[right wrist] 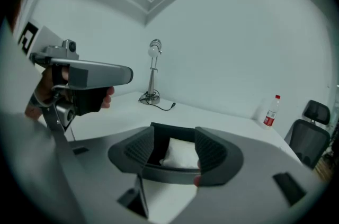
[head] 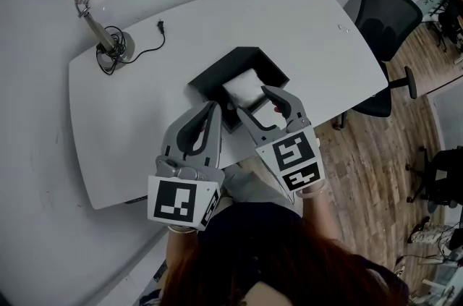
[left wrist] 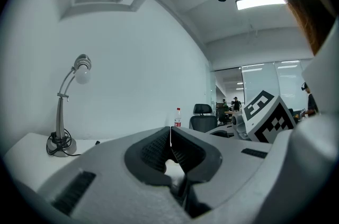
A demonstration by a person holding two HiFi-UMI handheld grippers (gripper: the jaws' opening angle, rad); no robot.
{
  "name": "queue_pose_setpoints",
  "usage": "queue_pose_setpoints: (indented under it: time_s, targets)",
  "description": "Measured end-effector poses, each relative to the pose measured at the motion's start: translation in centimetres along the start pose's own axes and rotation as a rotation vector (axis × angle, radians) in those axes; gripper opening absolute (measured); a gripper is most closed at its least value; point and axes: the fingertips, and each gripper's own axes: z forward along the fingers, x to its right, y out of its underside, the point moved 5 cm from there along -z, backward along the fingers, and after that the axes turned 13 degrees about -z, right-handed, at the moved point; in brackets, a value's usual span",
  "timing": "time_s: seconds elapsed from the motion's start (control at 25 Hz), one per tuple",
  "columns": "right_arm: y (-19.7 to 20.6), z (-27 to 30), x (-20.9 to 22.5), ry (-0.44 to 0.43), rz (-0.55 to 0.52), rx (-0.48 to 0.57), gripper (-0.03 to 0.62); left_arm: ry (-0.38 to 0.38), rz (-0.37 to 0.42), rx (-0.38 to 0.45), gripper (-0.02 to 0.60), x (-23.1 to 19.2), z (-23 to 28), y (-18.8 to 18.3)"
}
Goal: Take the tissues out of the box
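Right tongs [right wrist: 176,153] wide, tipped down toward tissues [head: 242,86] in box [head: 217,73], likely lining up a pinch | left tongs [left wrist: 170,135] closed, empty, waiting near box

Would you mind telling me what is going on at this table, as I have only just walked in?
A person stands at a white table with a gripper in each hand. The right gripper is open and points down into a black box, lined up on the white tissues that lie inside, but it does not grip them. The left gripper is shut and empty, close by the box's near side. The tissues are not yet out of the box.
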Motion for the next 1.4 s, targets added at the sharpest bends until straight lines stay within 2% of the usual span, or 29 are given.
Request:
queue_pose_setpoints:
  time_s: [0.8,1.4]
  targets:
    - [3.9,7.0,0.5,-0.141,-0.049,-0.272,0.281,-0.034,-0.054,-0.049,0.026,-3.5,3.8,1.1]
    - [5.3,9.4,0.6,-0.220,-0.107,-0.507,0.288,-0.032,-0.086,-0.052,0.026,-5.0,5.7,1.3]
